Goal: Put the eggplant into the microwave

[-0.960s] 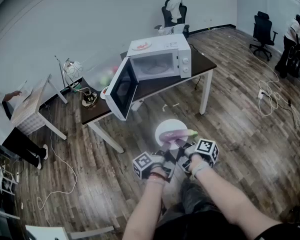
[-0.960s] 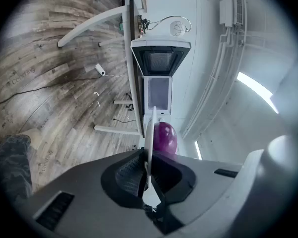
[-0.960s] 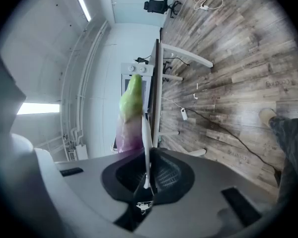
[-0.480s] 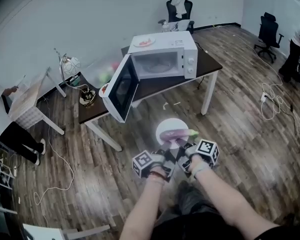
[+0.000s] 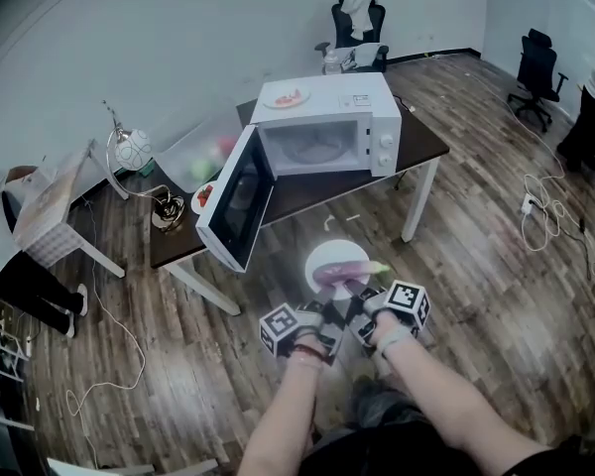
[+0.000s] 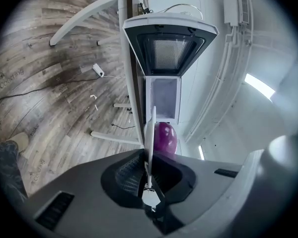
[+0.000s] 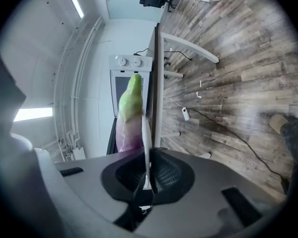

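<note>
A white plate [image 5: 333, 256] carries the purple eggplant [image 5: 349, 269] with its green stem end to the right. My left gripper [image 5: 324, 301] and right gripper [image 5: 356, 301] are both shut on the plate's near rim, side by side, above the wooden floor. In the left gripper view the plate [image 6: 151, 130] stands edge-on between the jaws of the left gripper [image 6: 148, 168], with the eggplant [image 6: 165, 137] behind it. The right gripper [image 7: 148, 175] pinches the plate [image 7: 147, 140] beside the eggplant [image 7: 129, 114]. Ahead on a dark table [image 5: 307, 188] stands the white microwave [image 5: 327, 122], its door [image 5: 236, 198] swung open to the left.
A small plate of red food [image 5: 286, 95] lies on top of the microwave. A gold stand [image 5: 165, 207] and a dish [image 5: 204, 194] sit at the table's left end. Office chairs [image 5: 359, 20] [image 5: 535, 59], a side table [image 5: 48, 211], a floor cable [image 5: 545, 204] and people at both edges surround it.
The microwave and its table have grown larger and slid lower in the head view as I came closer. Both grippers still hold the plate with the eggplant on it.
</note>
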`<state>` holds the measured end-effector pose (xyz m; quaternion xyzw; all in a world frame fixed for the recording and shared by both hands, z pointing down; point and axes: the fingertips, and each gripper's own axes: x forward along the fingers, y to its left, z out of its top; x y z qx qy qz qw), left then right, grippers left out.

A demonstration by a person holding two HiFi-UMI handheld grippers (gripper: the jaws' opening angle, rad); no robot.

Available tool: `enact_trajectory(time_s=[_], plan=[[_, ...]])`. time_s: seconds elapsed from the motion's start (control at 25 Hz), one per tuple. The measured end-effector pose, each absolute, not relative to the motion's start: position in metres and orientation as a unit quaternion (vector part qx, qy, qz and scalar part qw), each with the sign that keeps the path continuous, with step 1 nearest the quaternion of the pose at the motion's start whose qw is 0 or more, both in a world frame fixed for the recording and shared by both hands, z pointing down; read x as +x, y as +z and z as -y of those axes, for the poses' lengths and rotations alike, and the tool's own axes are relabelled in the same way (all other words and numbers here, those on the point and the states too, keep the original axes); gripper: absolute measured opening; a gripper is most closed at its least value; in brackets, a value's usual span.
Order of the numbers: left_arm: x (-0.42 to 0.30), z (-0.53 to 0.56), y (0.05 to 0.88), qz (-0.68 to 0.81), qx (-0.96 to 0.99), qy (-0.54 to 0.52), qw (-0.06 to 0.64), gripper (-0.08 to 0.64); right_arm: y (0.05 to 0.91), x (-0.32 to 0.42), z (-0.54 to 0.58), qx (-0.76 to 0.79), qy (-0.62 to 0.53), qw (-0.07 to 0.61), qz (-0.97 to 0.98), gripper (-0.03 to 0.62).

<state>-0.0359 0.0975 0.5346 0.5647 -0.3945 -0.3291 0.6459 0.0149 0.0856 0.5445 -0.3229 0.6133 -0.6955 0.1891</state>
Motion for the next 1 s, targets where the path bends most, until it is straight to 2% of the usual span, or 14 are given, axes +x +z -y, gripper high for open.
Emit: enact_trajectory(time_s=[1.0], plan=[[-0.053,0.052,0.548,0.413,0.539,-0.362,0.639,0.028,0.557,-0.004,0.068,-0.301,-0.709,0.149,-0.621,0.020]])
